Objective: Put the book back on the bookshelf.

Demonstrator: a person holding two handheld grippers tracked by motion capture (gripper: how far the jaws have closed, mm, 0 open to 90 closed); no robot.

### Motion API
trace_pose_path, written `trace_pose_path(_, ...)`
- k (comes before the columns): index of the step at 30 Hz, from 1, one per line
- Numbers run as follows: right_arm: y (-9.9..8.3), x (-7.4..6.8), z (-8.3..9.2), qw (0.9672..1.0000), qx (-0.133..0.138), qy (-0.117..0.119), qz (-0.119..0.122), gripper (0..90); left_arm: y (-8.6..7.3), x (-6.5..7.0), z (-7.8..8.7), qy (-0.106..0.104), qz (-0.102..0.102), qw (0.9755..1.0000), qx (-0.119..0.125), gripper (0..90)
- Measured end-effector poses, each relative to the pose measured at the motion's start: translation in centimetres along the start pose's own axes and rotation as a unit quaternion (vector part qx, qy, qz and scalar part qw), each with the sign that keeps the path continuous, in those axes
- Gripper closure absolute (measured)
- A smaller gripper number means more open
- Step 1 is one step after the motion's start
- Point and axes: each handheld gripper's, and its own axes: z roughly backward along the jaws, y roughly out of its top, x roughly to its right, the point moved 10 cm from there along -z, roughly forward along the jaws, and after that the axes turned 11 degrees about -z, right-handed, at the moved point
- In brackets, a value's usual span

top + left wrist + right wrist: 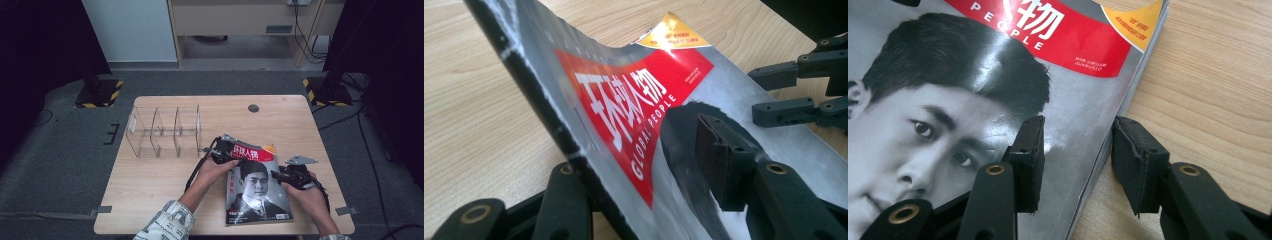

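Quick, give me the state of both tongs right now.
Left tongs: jaws astride the raised spine edge of the magazine; grip cannot be told.
Right tongs: open, jaws astride the magazine's right edge, not pressing it.

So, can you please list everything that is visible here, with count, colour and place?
magazine: one, grey cover with red title band, front right of table, left edge lifted
clear organizer: one, transparent, with compartments, back left of table
table: one, light wood, centre
hazard-striped bases: two, black and yellow, on floor behind table
cables: several, black, floor at right
left gripper: one, black, jaws around the magazine's lifted edge
right gripper: one, black, jaws astride the magazine's right edge
hands: two, patterned sleeve on left forearm
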Motion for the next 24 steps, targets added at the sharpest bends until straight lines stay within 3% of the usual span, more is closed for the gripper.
trace_pose_path(8, 0.0, -0.2, 0.0, 1.0000, -0.002, 0.001, 0.006, 56.9, 0.7, -0.1, 0.0, -0.008, 0.011, 0.9999, 0.004, 55.4)
trace_pose_path(24, 0.0, -0.7, -0.3, 0.9999, 0.003, 0.008, 0.015, 56.3, 1.4, -0.3, -0.3, -0.005, 0.006, 1.0000, -0.006, 55.2)
